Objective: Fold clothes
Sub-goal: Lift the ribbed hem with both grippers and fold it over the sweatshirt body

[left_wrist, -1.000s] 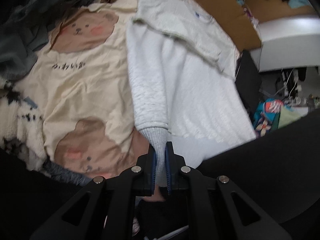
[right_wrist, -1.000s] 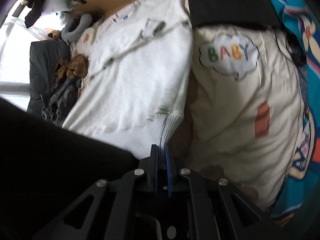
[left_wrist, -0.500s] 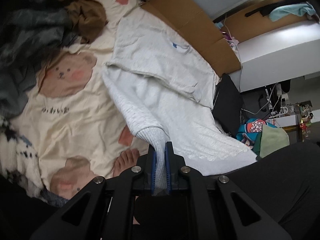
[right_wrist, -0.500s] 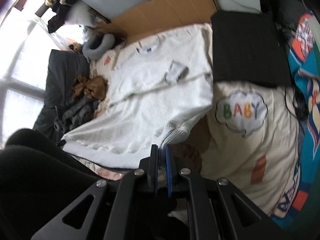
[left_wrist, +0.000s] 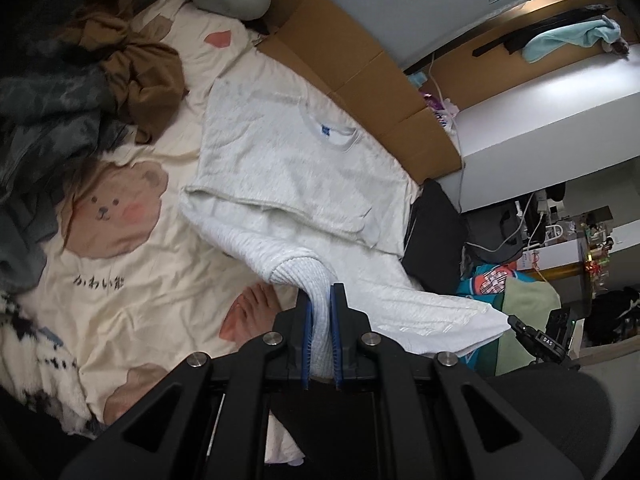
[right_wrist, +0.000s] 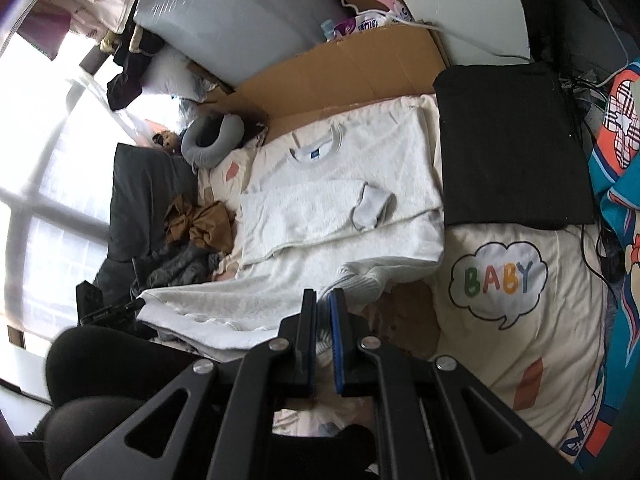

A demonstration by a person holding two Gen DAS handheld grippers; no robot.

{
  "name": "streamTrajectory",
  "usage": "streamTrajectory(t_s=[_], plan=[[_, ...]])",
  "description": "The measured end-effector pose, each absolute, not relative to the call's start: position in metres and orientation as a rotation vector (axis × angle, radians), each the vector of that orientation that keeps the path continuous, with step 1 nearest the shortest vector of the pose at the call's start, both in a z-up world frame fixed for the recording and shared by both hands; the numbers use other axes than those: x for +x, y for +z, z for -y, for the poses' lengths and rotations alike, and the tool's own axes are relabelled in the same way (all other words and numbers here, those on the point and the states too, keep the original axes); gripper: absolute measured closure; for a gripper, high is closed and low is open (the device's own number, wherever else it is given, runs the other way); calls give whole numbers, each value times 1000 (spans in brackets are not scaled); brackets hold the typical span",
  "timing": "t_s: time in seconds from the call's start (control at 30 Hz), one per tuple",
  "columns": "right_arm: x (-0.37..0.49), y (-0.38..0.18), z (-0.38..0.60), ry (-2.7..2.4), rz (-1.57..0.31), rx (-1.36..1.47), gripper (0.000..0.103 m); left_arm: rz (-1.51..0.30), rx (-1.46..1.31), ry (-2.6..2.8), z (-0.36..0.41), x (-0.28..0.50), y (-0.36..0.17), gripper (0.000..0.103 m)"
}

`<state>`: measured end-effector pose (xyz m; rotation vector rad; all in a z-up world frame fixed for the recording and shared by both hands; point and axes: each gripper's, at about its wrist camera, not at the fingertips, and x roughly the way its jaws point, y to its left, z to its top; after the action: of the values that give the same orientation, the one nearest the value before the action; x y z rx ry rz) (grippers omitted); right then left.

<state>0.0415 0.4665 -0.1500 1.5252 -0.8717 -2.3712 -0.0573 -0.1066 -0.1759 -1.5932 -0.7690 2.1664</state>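
Note:
A white sweatshirt lies on the cream bear-print bedcover, collar at the far end, its sleeves folded across the chest. My left gripper is shut on the ribbed bottom hem at one corner and holds it off the bed. My right gripper is shut on the ribbed hem at the other corner of the sweatshirt. The lower part of the garment hangs stretched between the two grippers. The right gripper also shows at the right edge of the left wrist view.
A brown garment and dark grey clothes are heaped beside the sweatshirt. A folded black garment lies on its other side. Cardboard and a grey neck pillow line the far edge. A person's foot and black-clad leg are near me.
Both grippers have risen and drawn back with the hem still in them. The lower half of the sweatshirt has lifted off the bed, and more of the room shows.

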Motion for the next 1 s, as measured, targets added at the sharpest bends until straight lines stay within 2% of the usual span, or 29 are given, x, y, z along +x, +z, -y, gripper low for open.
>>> streamTrajectory(t_s=[0.43,0.7,1.0], plan=[[20,-136,-475,-2406,850,1526,97,792,-1503,2135,104,-93,-157,96],[-1,-143,-472,-2394,811,1531,99,829,-1511,2124,99,-113,-169,96],[-24,-160,-482,-2387,887,1521,99,838,-1509,2124,102,-138,-173,96]])
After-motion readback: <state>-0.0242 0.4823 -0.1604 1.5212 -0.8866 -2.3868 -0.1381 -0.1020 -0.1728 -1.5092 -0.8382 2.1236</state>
